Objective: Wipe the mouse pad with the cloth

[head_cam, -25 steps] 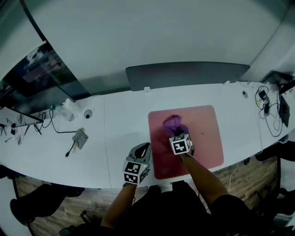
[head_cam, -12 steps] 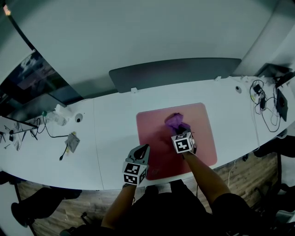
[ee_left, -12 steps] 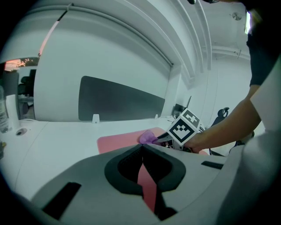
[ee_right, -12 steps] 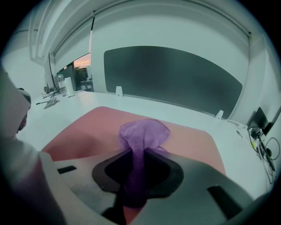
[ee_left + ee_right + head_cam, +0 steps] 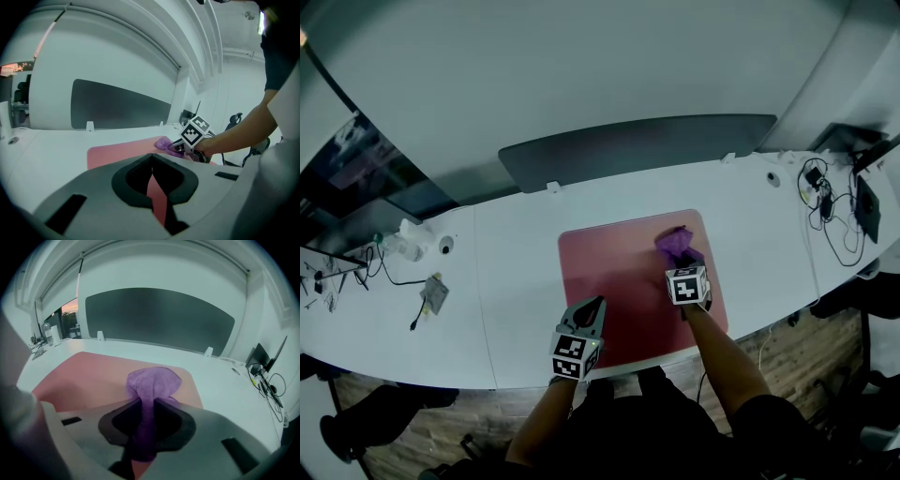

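Right gripper has its jaws clamped on the purple cloth: a bunched strip runs back between them and the rest fans out in front, lying on the pink mouse pad. From the head view I put cloth and gripper at the pad's far right corner, close to its right edge. The pad lies flat on the white desk, near the front edge, roughly centred in front of me. Left gripper is empty, jaws closed tip to tip, with only a thin slit behind them showing pink pad. It sits over the pad's near left corner, pointing across it toward the right one. Can't tell from these angles whether it's resting on the pad or just above it. The two grippers are well apart. Dark panel stands along the back of the desk, cable tangle off to the right.
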`<state>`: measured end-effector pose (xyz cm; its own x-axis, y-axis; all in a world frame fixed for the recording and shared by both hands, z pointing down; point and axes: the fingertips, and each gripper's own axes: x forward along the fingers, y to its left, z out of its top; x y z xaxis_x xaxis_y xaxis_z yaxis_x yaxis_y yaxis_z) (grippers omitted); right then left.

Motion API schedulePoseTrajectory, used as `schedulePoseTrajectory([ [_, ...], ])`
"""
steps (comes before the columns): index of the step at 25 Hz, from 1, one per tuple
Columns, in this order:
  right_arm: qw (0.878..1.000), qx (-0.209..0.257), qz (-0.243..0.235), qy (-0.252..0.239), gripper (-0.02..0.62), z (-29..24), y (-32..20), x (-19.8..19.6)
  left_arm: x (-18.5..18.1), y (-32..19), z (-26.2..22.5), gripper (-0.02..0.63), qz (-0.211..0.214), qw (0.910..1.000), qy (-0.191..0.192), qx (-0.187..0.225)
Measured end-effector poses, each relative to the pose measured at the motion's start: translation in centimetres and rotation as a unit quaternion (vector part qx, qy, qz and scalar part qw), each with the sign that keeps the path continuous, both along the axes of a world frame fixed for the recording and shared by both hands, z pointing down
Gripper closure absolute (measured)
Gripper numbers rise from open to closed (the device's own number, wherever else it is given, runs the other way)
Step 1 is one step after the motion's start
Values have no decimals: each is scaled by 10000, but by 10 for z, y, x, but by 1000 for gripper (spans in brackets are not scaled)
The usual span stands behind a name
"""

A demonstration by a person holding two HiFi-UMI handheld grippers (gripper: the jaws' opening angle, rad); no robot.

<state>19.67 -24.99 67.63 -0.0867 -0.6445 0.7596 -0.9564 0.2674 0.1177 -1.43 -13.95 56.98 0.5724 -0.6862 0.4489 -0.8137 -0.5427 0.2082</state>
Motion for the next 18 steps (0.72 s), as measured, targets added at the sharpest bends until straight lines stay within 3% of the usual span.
schedulePoseTrajectory([
  [8, 9989, -64, 417, 195, 506, -2, -1, 69, 14, 1, 1, 584, -67, 10000, -2, 10],
  [15, 9985, -60, 419, 355, 505, 0, 0, 85, 13, 8, 6, 584, -151, 9998, -61, -105],
  [18, 9972, 231, 246, 670, 505, -9, 0, 82, 13, 7, 8, 584, -204, 9997, -67, -93],
])
